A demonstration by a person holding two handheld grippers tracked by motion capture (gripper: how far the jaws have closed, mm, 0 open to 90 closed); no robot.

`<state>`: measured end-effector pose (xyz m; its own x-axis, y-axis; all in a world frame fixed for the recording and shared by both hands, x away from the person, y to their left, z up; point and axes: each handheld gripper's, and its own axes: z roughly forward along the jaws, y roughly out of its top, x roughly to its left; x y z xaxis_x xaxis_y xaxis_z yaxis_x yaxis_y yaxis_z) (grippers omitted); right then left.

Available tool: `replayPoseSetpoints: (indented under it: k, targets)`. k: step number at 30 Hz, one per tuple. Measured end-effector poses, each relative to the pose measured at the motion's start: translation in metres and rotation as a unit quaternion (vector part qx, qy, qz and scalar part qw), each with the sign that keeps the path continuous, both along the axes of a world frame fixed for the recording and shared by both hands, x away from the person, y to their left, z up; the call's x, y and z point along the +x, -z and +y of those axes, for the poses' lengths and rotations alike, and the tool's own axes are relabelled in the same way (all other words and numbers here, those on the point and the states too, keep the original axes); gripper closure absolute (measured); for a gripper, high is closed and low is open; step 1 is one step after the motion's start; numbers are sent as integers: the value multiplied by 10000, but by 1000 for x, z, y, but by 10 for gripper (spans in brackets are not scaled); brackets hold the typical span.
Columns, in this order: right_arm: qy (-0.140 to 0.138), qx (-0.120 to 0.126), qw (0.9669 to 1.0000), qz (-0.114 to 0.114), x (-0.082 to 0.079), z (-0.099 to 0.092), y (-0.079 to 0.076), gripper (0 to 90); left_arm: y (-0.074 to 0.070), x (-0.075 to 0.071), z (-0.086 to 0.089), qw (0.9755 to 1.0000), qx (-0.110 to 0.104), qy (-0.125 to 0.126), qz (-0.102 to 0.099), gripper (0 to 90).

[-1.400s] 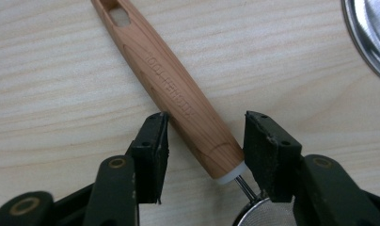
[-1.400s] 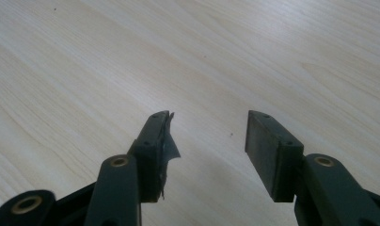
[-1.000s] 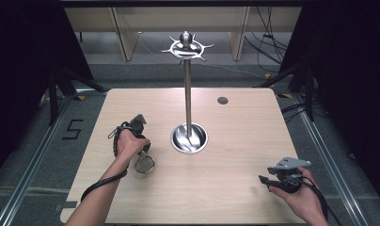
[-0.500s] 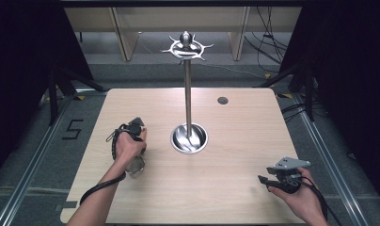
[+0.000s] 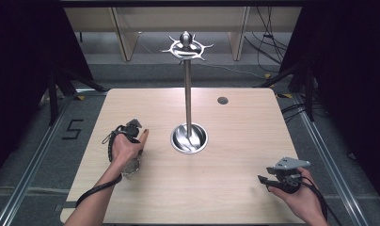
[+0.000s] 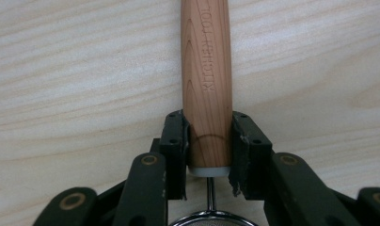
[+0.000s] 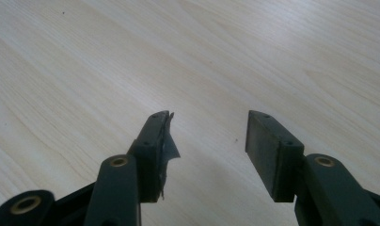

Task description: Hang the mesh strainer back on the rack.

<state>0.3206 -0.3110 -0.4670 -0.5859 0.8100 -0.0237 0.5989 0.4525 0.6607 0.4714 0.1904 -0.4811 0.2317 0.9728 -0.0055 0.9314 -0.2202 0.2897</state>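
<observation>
The left gripper (image 6: pixel 208 155) has just been closing, and its black pads now clamp the round, grained wooden handle (image 6: pixel 207 70) of a small metal strainer (image 5: pixel 130 165), whose wire rim curves just behind the jaws. The handle runs straight ahead of the gripper over pale laminate table (image 5: pixel 235 197), toward open board. To its right stands a polished steel stand (image 5: pixel 188 94) rising from a dished base. The right gripper (image 7: pixel 209 136) rests near the table's near right corner, jaws apart with nothing between them, one pad's lining torn ragged, bare wood ahead.
</observation>
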Motion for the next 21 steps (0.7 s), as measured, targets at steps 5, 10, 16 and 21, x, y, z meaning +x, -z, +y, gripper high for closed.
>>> replayPoseSetpoints:
  k: [5, 10, 16, 21]
  targets:
    - [4, 5, 10000, -3, 0, 0, 0, 512, 2, -5, 3, 9997, -182, 63, -127, 682]
    - [38, 45, 10000, -1, -1, 1, 1, 511, 0, -10, 9, 9990, -364, 111, -247, 682]
    - [47, 48, 10000, -1, -1, 1, 1, 511, -2, -15, 14, 9972, -567, 195, -448, 682]
    - [5, -9, 10000, 19, 0, 0, 0, 511, -3, -18, 17, 9955, -715, 132, -600, 682]
